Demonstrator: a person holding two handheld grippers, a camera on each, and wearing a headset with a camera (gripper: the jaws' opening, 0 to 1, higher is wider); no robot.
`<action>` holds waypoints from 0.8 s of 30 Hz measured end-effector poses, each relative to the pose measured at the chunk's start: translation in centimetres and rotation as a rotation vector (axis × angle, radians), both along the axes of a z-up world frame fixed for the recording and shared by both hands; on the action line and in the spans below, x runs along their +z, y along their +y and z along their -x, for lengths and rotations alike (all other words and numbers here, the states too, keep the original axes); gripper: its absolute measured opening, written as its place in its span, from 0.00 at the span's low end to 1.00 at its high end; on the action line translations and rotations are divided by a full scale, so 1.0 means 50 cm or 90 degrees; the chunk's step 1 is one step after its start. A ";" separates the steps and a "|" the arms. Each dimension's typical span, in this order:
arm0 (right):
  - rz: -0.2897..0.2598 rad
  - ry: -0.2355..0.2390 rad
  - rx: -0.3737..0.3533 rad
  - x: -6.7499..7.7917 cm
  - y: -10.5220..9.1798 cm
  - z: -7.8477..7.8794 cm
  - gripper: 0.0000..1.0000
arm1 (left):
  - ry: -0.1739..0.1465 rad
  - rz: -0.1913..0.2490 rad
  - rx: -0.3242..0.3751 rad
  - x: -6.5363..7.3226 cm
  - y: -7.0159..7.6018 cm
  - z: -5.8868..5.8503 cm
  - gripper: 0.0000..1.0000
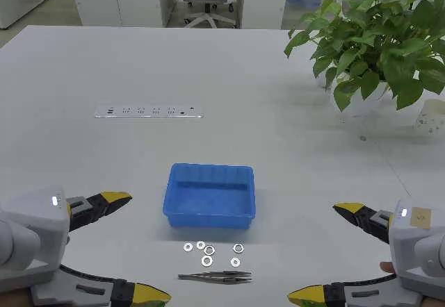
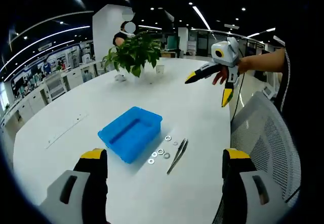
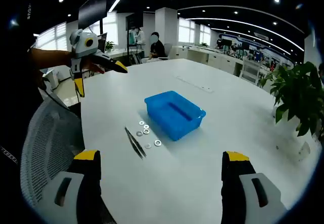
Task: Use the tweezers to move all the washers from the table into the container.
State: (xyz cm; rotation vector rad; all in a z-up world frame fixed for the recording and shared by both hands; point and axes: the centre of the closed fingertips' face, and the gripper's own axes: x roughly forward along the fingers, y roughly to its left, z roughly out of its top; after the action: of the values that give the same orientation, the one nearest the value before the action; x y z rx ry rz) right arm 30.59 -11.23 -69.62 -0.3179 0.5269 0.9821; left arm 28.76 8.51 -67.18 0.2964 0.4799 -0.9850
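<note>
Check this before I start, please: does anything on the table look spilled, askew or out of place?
Nothing stands out. The blue container sits upright and empty; six washers lie flat in a loose cluster on its near side, with the tweezers nearer still; the left tool and right tool are open, touching nothing.

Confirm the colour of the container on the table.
Blue: the container shows best in the head view.

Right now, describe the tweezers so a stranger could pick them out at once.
On the white table, find the blue container. Small washers lie scattered on its near side, and the tweezers lie just past them toward the near edge: one long, thin, dark piece beside round rings.
</note>
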 end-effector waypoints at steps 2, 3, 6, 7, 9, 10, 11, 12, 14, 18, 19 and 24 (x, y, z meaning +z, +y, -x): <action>0.000 0.000 0.001 0.001 0.000 0.000 1.00 | 0.000 -0.001 0.001 0.000 0.002 0.000 1.00; 0.001 -0.001 0.001 0.001 0.000 0.000 1.00 | 0.000 -0.001 0.002 0.000 0.002 0.000 1.00; 0.002 0.000 0.003 0.001 0.001 -0.001 1.00 | 0.000 -0.001 0.003 0.001 0.003 -0.001 1.00; 0.001 0.000 0.003 0.002 0.001 -0.001 1.00 | -0.001 -0.001 0.002 0.001 0.003 -0.001 1.00; 0.002 -0.001 0.004 0.002 0.001 -0.002 1.00 | -0.001 -0.001 0.002 0.002 0.004 -0.001 1.00; 0.002 -0.002 0.005 0.003 0.001 -0.003 1.00 | -0.002 -0.001 0.002 0.002 0.004 -0.001 1.00; 0.002 -0.002 0.005 0.003 0.002 -0.003 1.00 | -0.002 -0.002 0.003 0.002 0.005 -0.002 1.00; 0.001 -0.003 0.005 0.004 0.002 -0.004 1.00 | -0.002 -0.002 0.003 0.002 0.005 -0.002 1.00; 0.002 -0.003 0.006 0.004 0.001 -0.004 1.00 | -0.003 -0.002 0.003 0.003 0.005 -0.002 1.00; 0.004 -0.004 0.007 0.004 0.001 -0.003 1.00 | -0.003 -0.003 0.003 0.002 0.006 -0.002 1.00; 0.005 -0.004 0.007 0.004 0.000 -0.003 1.00 | -0.004 -0.003 0.003 0.002 0.007 -0.002 1.00; 0.006 -0.005 0.008 0.004 0.001 -0.002 1.00 | -0.004 -0.004 0.003 0.001 0.008 -0.001 1.00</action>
State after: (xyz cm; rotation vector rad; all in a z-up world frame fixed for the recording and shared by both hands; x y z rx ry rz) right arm 30.71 -11.17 -69.44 -0.3334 0.5233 0.9912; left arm 28.81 8.91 -67.14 0.3039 0.4783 -0.9774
